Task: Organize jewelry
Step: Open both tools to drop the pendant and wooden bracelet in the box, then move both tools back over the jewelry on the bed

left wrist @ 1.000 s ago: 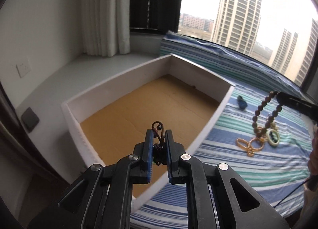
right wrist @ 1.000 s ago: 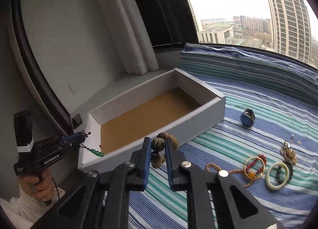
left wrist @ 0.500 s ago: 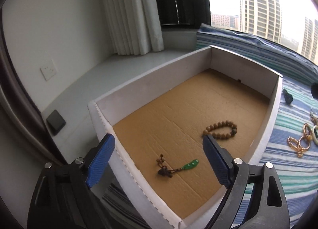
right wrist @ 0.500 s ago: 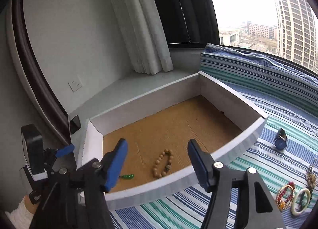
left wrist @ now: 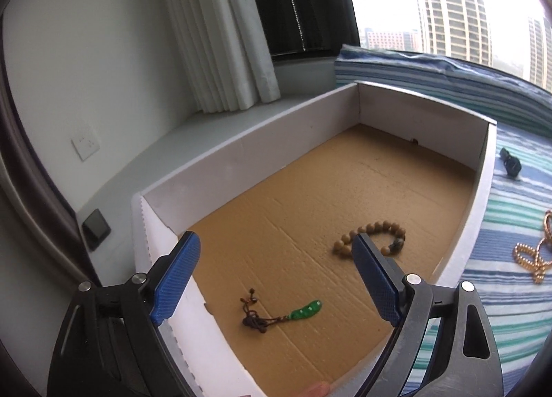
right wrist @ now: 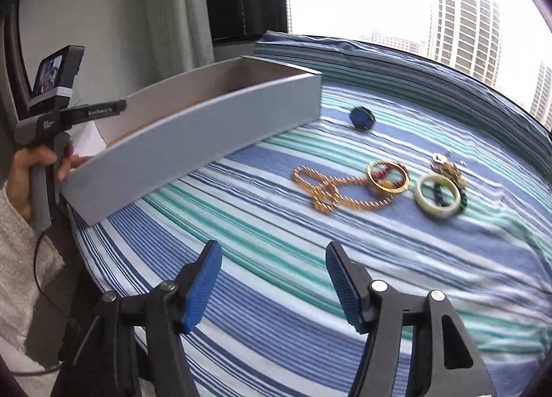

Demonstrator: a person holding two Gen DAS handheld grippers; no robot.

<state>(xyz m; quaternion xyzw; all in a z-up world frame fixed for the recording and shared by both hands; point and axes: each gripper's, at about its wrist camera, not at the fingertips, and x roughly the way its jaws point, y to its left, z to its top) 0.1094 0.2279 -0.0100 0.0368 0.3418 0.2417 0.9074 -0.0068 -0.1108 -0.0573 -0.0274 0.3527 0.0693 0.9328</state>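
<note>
A white box with a brown cardboard floor holds a green pendant on a dark cord and a brown bead bracelet. My left gripper is open and empty above the box's near end. My right gripper is open and empty over the striped cloth, to the right of the box. On the cloth lie a gold bead necklace, a gold bangle, a pale jade bangle and a blue watch.
A grey window ledge with a white curtain runs along the box's far side. A wall socket and a dark switch sit at the left. More small jewelry lies behind the jade bangle.
Both grippers opened: the left dropped the green pendant into the box, the right dropped the bead bracelet there. The right gripper then swung right, out over the cloth.
</note>
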